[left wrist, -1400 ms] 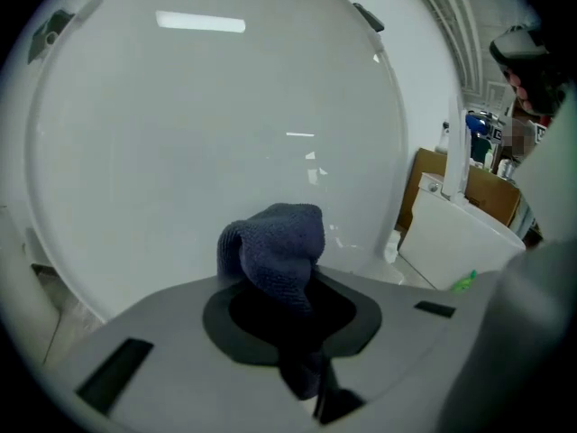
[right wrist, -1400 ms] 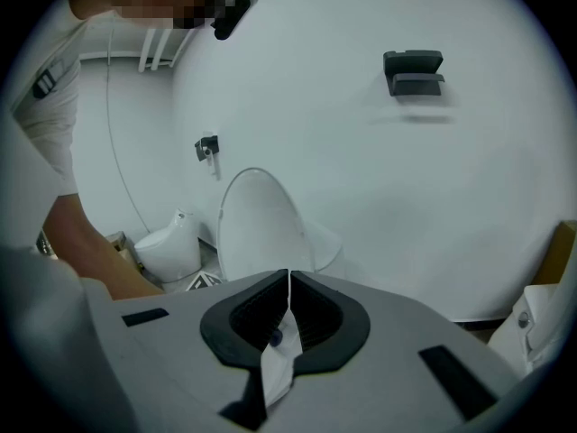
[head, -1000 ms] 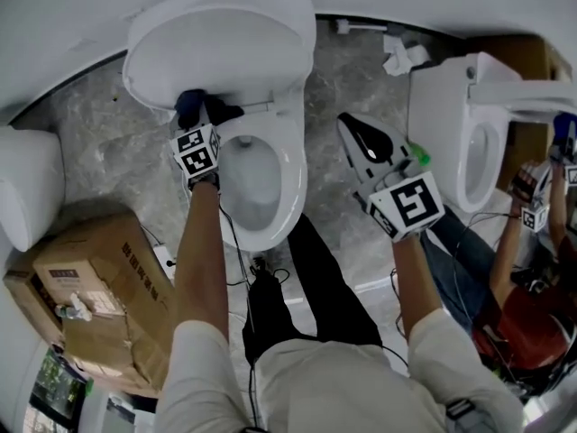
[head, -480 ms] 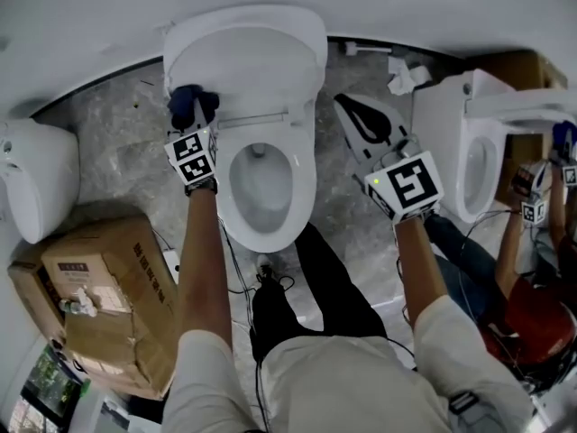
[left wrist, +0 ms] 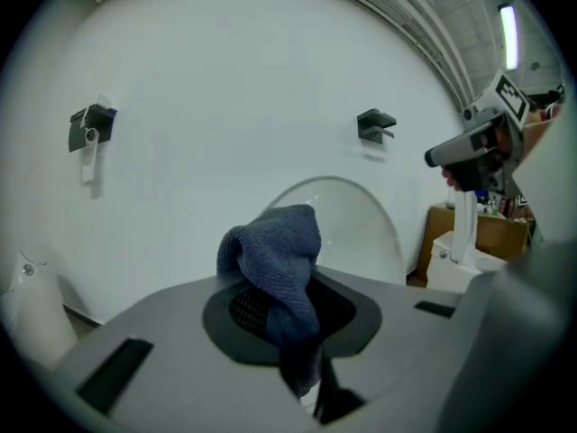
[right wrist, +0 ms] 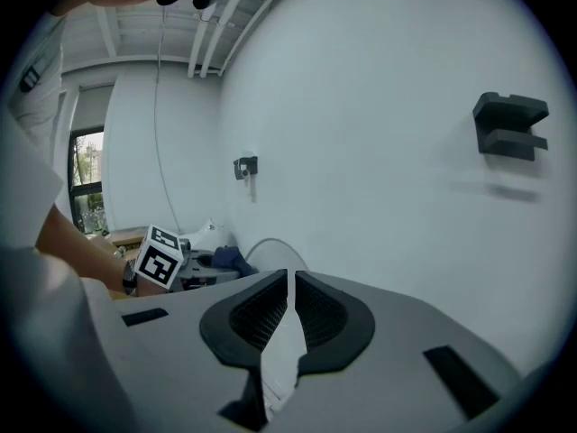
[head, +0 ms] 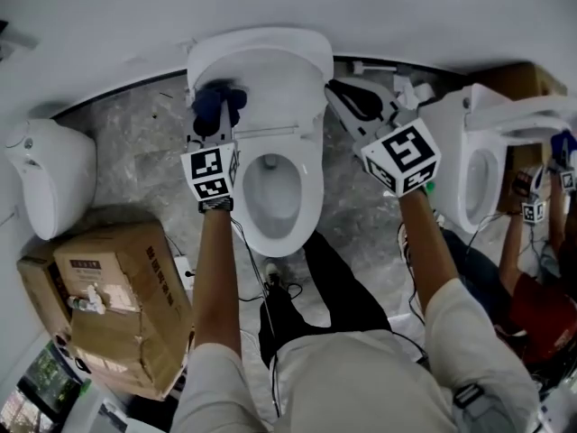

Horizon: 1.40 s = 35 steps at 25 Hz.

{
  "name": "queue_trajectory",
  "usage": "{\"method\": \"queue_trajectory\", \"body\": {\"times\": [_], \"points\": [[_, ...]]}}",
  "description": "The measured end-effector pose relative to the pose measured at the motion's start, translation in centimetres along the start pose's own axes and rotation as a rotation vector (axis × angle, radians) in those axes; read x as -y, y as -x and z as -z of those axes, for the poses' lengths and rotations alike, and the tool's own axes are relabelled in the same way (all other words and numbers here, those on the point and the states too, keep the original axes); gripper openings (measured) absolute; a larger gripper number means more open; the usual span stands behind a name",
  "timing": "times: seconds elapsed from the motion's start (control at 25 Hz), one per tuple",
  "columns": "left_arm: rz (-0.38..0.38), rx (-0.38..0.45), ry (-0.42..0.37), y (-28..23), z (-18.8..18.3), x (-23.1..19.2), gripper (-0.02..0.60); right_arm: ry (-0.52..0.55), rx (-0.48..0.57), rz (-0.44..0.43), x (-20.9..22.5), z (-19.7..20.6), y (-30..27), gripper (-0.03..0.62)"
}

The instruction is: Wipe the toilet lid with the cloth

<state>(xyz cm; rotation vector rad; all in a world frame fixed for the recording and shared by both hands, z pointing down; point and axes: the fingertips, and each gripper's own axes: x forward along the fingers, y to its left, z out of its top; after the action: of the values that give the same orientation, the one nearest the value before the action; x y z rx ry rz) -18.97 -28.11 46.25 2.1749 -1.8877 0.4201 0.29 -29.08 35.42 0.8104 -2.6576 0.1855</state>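
Cloth [left wrist: 272, 253] in left gripper [left wrist: 290, 318]

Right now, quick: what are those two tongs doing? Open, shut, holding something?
Left tongs: closed on the blue cloth.
Right tongs: closed, holding nothing.

Two tools [head: 215, 132] [head: 347, 99], one blue cloth [head: 217, 104] and two toilets [head: 305, 183] [head: 455, 129] with open bowls show.
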Motion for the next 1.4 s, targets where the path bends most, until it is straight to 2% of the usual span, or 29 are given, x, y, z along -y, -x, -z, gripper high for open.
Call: {"method": "queue_trajectory", "body": {"times": [0.12,0.28,0.4,0.48,0.68,0.88,1.24,1.4], "points": [[0.046,0.036,0.007,2.1,-2.8,1.9,0.052,-0.022,-0.006,-0.047,0.1,-0.4,-1.1,0.032],[0.092,0.056,-0.008,5.6,-5.1,4.6,0.052,0.026,-0.037,-0.059,0.7,-0.4,-2.6,0.034],[0.089,0.080,0.008,7.6,-6.7,5.6,0.052,0.033,-0.067,-0.080,1.4,-0.3,-3.8,0.053],[0.085,0.070,0.011,8.7,-7.3,6.1,0.052,0.048,-0.091,-0.084,2.1,-0.1,-4.6,0.110],[0.068,0.074,0.006,10.9,-8.5,6.5,0.052,0.125,-0.144,-0.096,3.4,1.0,-7.0,0.117],[0.042,0.048,0.001,12.4,-8.6,5.6,0.052,0.243,-0.233,-0.152,3.7,2.5,-9.9,0.130],[0.000,0.016,0.016,13.9,-7.3,4.4,0.052,0.327,-0.279,-0.199,3.5,2.9,-11.0,0.138],[-0.009,0.020,0.019,14.4,-7.4,4.1,0.052,0.306,-0.285,-0.198,3.3,3.3,-11.1,0.116]]}}
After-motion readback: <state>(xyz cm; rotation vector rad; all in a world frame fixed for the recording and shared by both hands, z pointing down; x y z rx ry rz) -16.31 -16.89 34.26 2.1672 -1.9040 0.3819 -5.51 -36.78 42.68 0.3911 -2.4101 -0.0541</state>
